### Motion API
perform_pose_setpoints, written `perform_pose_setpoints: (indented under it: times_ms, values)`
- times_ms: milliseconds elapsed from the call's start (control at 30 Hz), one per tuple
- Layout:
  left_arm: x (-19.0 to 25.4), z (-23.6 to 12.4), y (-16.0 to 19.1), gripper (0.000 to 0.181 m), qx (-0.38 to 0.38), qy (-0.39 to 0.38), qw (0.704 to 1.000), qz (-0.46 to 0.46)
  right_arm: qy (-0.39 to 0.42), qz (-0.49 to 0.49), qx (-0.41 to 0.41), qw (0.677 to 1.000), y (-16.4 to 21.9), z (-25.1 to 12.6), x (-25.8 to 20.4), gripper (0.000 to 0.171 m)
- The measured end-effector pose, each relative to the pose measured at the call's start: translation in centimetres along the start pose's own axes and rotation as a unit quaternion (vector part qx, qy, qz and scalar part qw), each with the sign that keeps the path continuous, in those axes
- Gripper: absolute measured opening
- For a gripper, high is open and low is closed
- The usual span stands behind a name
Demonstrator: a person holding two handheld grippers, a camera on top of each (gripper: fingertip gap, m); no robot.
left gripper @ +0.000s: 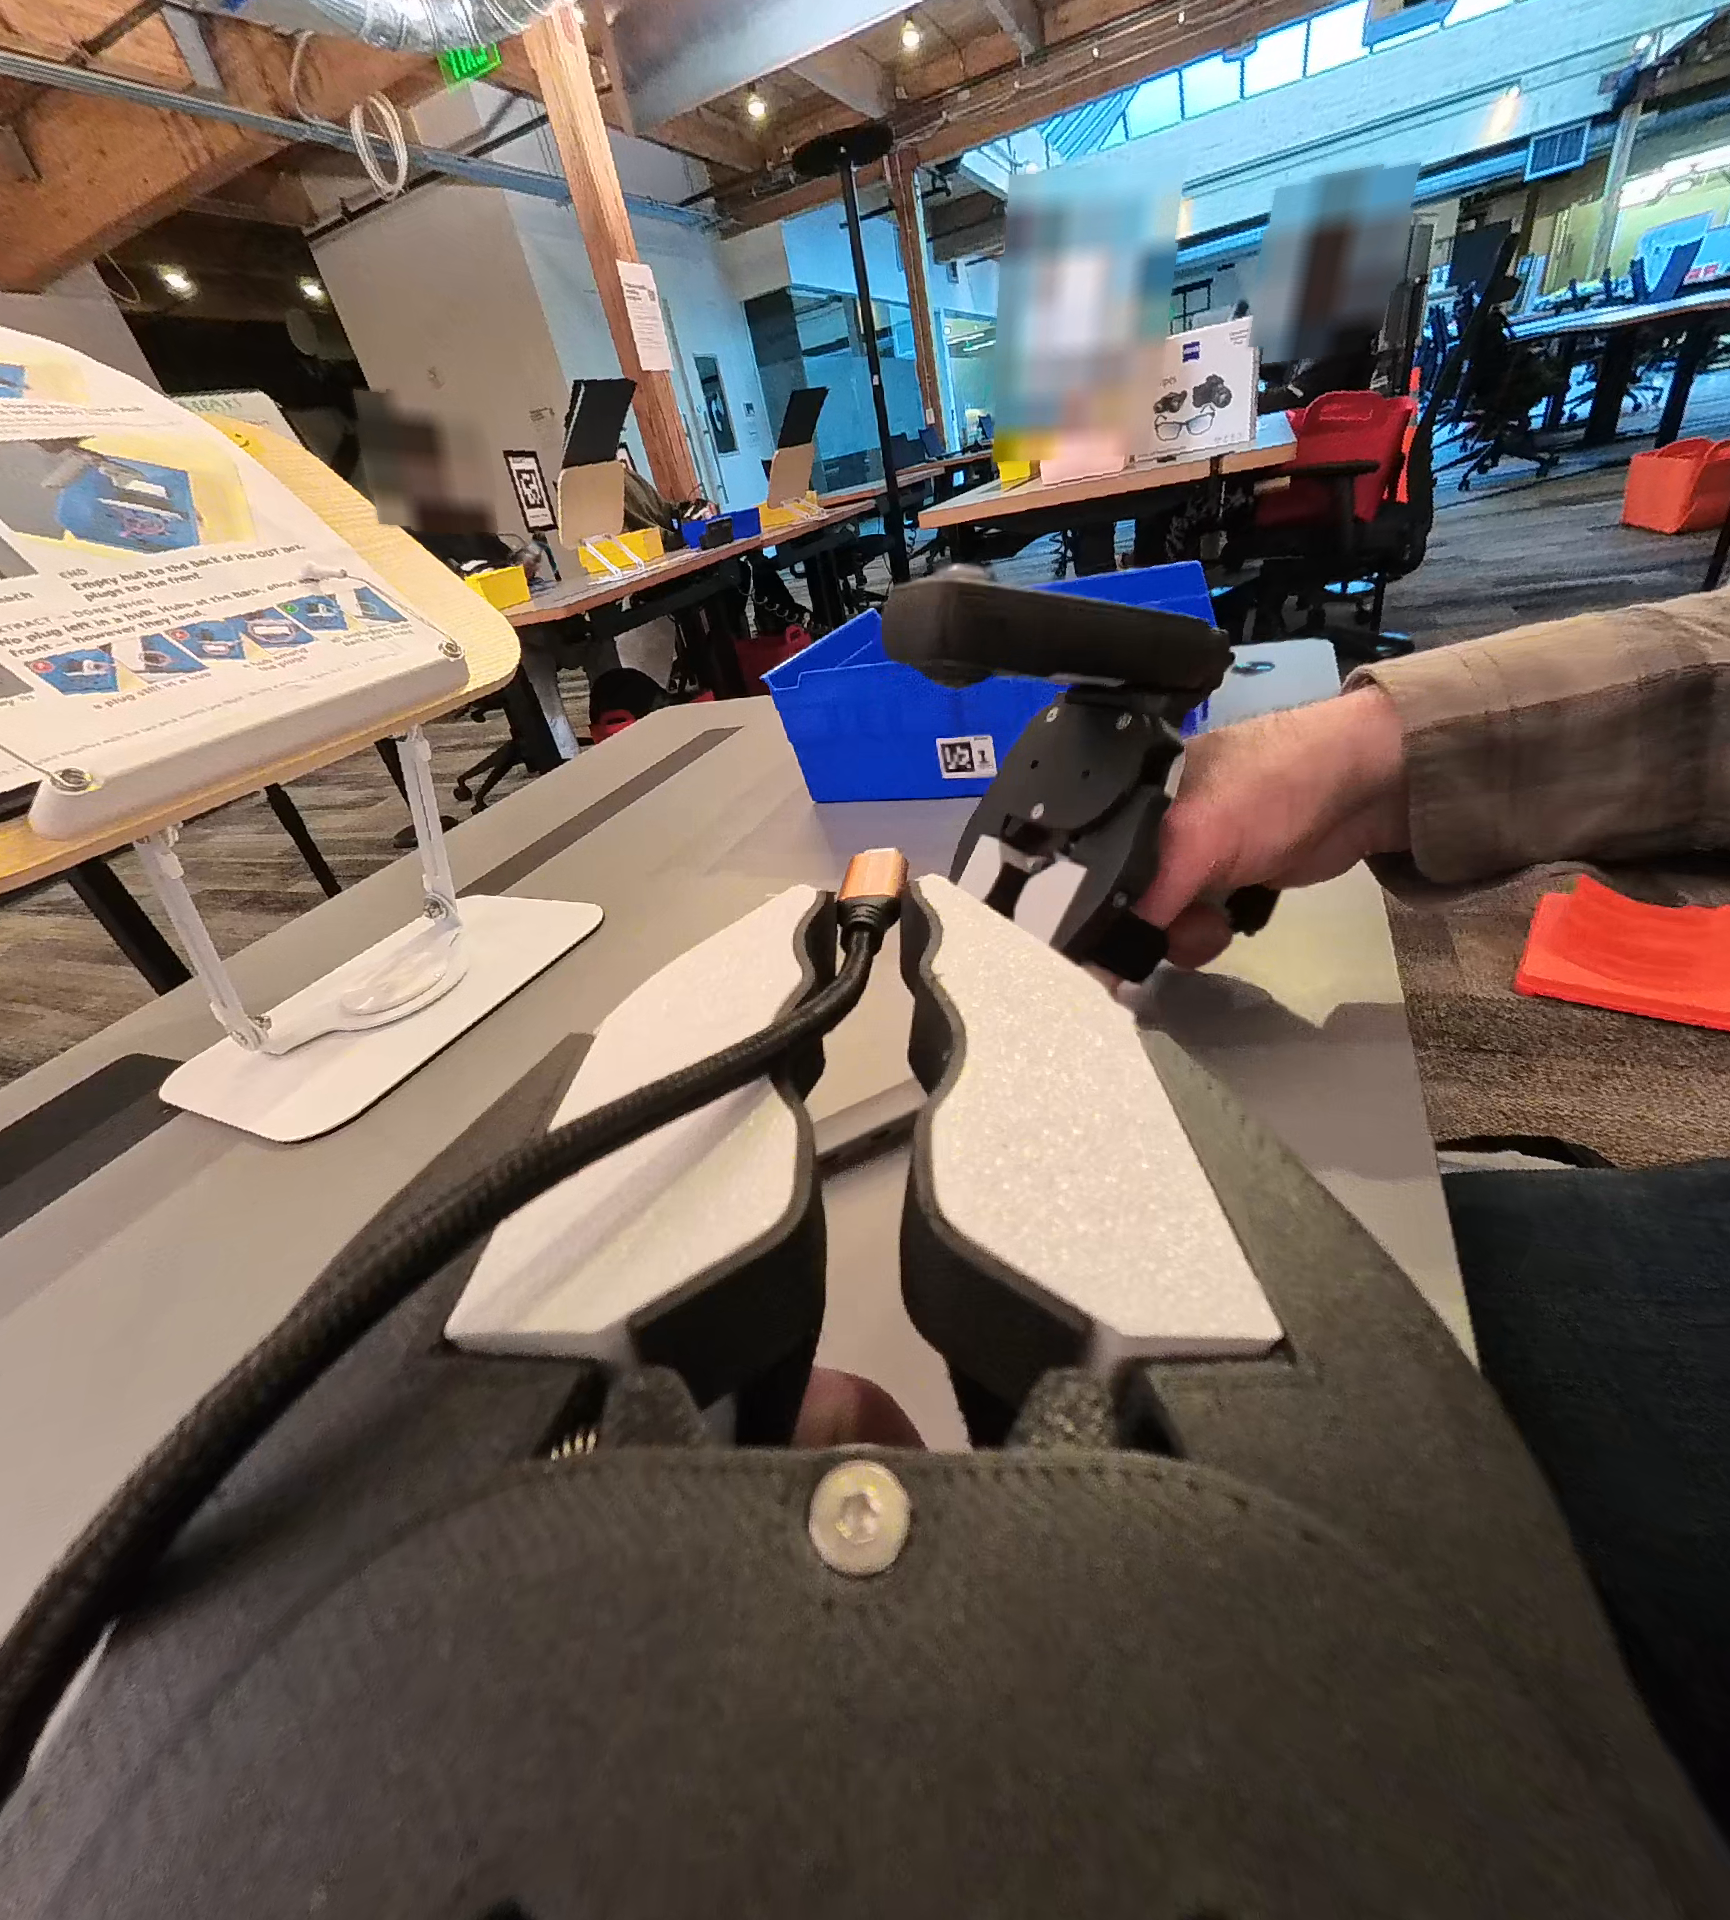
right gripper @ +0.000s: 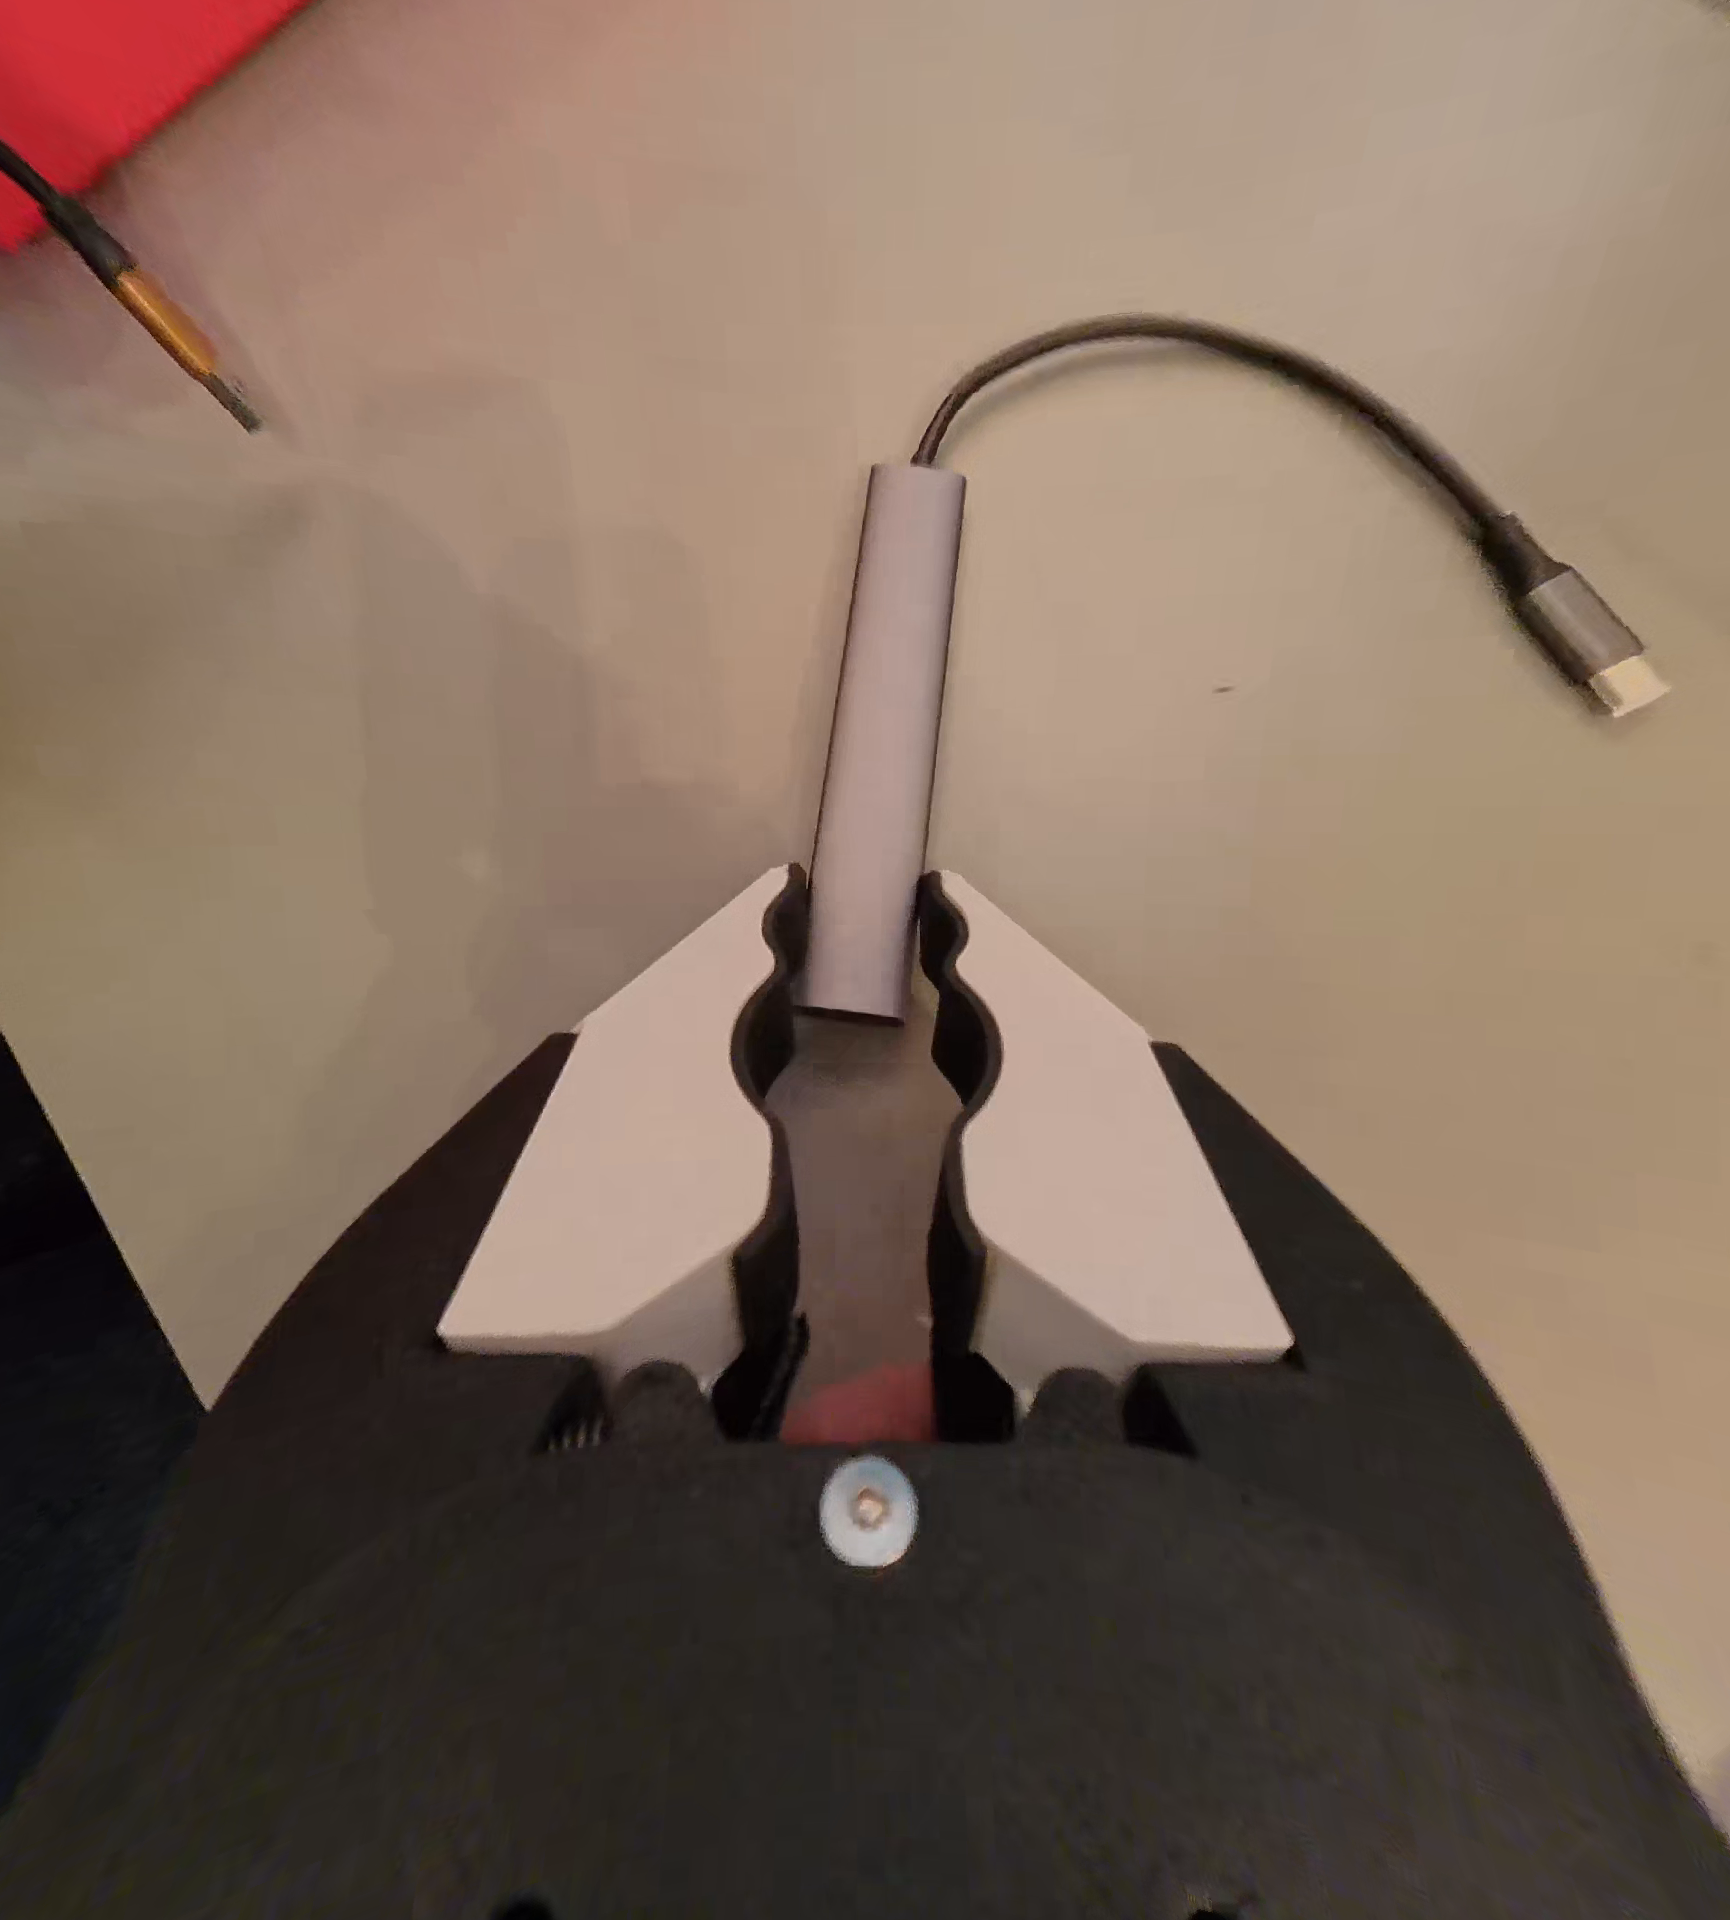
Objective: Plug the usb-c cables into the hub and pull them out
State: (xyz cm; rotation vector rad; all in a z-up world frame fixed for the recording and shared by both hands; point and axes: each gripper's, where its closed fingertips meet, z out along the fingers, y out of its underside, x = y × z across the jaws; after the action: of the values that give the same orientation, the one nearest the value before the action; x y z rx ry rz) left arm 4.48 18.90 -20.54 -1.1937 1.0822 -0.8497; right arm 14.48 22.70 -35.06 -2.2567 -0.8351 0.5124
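My left gripper is shut on a black braided usb-c cable just behind its copper plug, which sticks out past the fingertips above the grey table. My right gripper is shut on the near end of a slim grey hub that lies lengthwise on the table. The hub's own short cable curls right to a grey plug. The copper plug also shows in the right wrist view at upper left, apart from the hub. The right gripper shows in the left wrist view, held by a hand.
A blue bin stands at the table's far edge. A white stand carrying an instruction board is at left. A red folded cloth lies off to the right; it also shows in the right wrist view. Other desks fill the background. The tips of one gripper are about 20 cm away from the tips of the other.
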Motion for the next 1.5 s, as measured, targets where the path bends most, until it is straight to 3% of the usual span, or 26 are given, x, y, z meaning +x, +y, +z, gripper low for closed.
perform_pose_setpoints:
  times_ms: [933,1500]
  values:
    - [1.1,3.6,4.2,0.012,-0.079,-0.014,0.997,0.008,-0.055,0.086,0.125,0.987,-4.2,-3.8,0.1,0.019]
    - [-1.2,5.3,4.9,0.011,-0.092,-0.104,0.989,-0.058,0.003,0.07,0.21,0.975,-6.8,-5.4,1.2,0.019]
